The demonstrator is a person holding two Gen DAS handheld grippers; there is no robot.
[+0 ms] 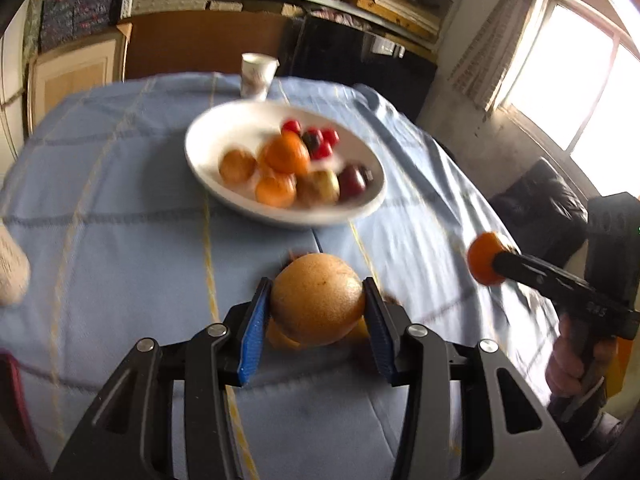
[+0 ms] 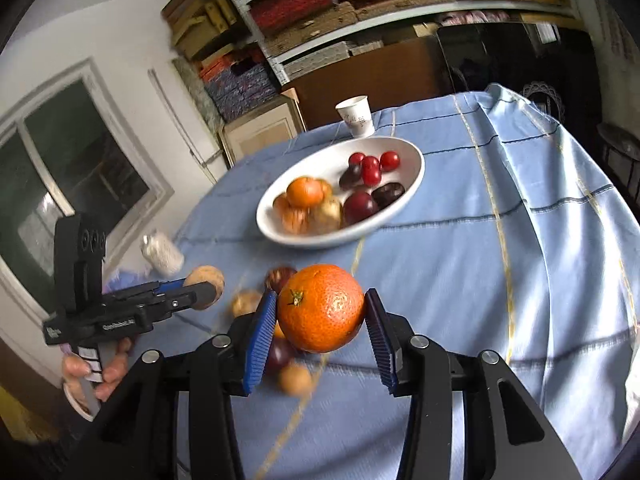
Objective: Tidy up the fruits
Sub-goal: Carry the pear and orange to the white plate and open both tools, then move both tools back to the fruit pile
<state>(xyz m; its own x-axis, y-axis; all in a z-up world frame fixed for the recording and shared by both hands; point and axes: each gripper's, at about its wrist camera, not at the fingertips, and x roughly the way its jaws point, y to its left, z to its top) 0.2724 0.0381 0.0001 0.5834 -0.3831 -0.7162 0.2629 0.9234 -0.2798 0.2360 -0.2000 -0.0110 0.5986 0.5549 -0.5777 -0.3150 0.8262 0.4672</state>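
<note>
My left gripper (image 1: pixel 318 300) is shut on a brown round fruit (image 1: pixel 318 298) and holds it above the blue tablecloth; it also shows in the right wrist view (image 2: pixel 206 286). My right gripper (image 2: pixel 322 308) is shut on an orange (image 2: pixel 322 308), which shows at the right of the left wrist view (image 1: pixel 482 258). A white bowl (image 1: pixel 224 120) (image 2: pixel 404 150) ahead holds oranges, brown fruits, dark plums and red cherry tomatoes. Several loose fruits (image 2: pixel 294 378) lie on the cloth under my right gripper.
A paper cup (image 1: pixel 258 74) (image 2: pixel 356 116) stands behind the bowl. A white jar (image 2: pixel 162 254) lies near the table's left edge. The blue cloth (image 2: pixel 520 260) drapes over the right edge. Shelves and a window lie beyond.
</note>
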